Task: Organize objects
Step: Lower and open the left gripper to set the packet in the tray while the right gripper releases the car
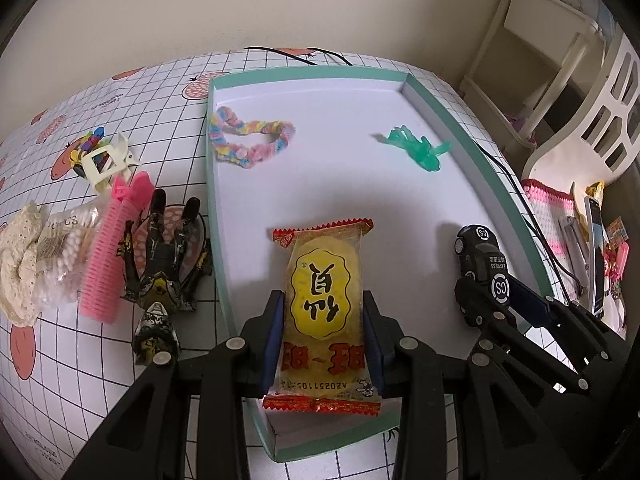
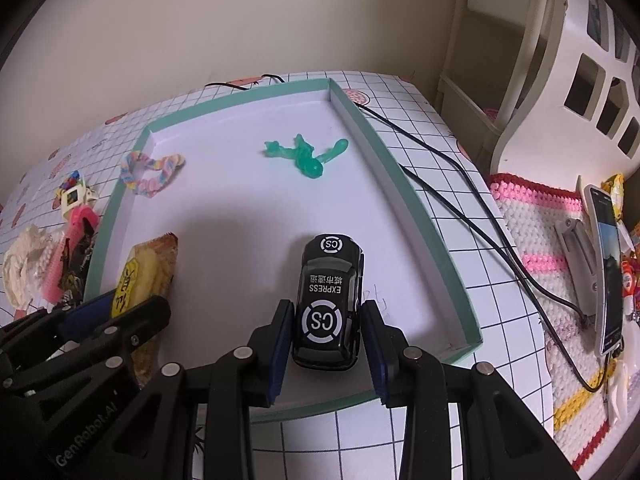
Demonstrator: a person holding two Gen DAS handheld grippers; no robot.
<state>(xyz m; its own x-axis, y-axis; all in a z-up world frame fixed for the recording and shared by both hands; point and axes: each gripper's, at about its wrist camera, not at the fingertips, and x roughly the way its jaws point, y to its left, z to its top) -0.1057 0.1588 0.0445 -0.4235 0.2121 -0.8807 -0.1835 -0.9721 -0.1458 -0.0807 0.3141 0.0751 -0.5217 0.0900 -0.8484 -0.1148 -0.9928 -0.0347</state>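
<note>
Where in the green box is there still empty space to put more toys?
The tray has a bare white middle, between the pipe-cleaner loop, the green figure, the snack packet and the toy car. The far strip behind the loop and figure is bare too. Left of the tray it is crowded: pink comb, cotton swabs, dark toy.

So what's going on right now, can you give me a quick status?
Left gripper shut on snack packet; right gripper shut on toy car. Both over the tray. Pipe-cleaner loop and green figure already inside, nothing blocking.
</note>
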